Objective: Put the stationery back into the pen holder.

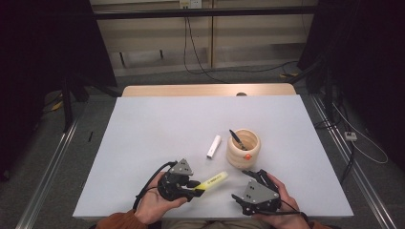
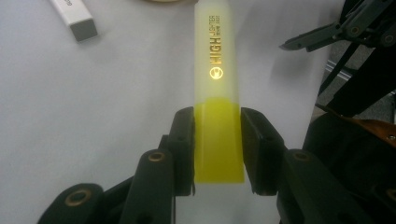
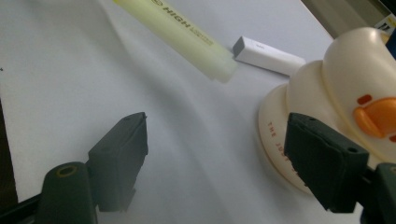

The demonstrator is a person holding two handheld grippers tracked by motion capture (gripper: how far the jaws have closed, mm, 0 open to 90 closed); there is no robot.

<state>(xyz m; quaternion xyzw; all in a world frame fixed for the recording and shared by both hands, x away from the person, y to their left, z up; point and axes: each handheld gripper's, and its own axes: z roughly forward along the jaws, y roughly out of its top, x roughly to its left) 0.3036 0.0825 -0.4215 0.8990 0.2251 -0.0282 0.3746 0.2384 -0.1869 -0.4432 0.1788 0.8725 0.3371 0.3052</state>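
Left gripper clamped on highlighter, cap end toward holder. Right gripper apart, nothing between, near holder base. White marker on worktop.

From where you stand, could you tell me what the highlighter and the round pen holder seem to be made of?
The highlighter, clamped in the left tongs, looks like plastic: a frosted, translucent cap over a saturated yellow body, with printed lettering. The pen holder looks like glossy moulded plastic or glazed ceramic, I cannot tell which: smooth cream bulges with soft highlights and an orange painted beak.
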